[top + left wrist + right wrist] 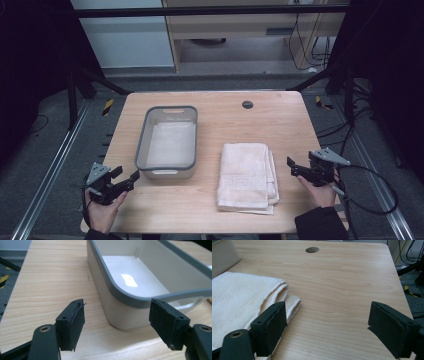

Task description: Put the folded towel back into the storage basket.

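Note:
A folded cream towel (247,176) lies on the wooden table (280,125), right of centre near the front edge. A grey-rimmed white plastic bin (169,142) stands to its left with nothing inside. My left gripper (127,178) is held open just off the bin's near left corner; in the left gripper view the bin's corner (120,315) lies ahead between the jaws, which hold nothing. My right gripper (295,167) is open to the right of the towel; in the right gripper view the towel's edge (244,297) lies by the left jaw, untouched.
A round cable hole (247,104) sits near the table's far edge. Metal frame rails run along both sides of the table, with cables on the floor at the right. Bare wood (342,285) stretches ahead of the right gripper.

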`<state>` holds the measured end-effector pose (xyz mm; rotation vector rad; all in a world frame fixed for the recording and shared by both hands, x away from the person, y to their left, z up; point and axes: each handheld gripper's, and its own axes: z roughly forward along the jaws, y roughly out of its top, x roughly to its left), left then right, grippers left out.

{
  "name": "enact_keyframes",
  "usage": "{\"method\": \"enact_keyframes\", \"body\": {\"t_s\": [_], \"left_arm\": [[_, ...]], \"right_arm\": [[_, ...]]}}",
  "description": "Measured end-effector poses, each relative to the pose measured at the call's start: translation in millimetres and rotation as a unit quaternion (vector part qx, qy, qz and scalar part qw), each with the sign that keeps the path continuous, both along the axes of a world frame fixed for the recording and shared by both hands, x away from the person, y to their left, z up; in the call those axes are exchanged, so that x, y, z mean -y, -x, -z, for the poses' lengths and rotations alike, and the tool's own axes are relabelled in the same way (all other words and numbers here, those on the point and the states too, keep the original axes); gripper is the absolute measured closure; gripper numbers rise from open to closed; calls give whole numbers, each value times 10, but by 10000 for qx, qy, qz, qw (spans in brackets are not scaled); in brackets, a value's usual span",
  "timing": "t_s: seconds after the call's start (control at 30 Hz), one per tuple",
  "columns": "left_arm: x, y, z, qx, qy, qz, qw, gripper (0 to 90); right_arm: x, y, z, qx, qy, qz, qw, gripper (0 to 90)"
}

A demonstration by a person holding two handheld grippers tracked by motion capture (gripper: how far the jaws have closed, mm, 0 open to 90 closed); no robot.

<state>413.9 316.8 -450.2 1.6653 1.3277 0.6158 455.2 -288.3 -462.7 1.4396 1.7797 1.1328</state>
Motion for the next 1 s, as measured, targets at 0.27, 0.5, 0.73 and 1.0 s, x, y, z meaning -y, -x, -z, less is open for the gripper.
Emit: {"method": "enact_keyframes", "body": {"t_s": [0.27,0.5,0.73,1.0], "left_arm": [[-26,-3,-77,117,110,-29,9999,278],[-13,-24,-229,240,289,75,9993,282],[35,-58,-320,334,278,96,9990,282],[169,-119,-409,466,287,202,9983,290]], "right_arm": [[-12,9,-58,41,-52,-68,10000,178],[-5,-41,-193,245,-267,-147,9992,211],[-19,-71,-307,357,-354,-223,9985,224],[-74,-108,-414,395,-377,-366,9978,245]]}}
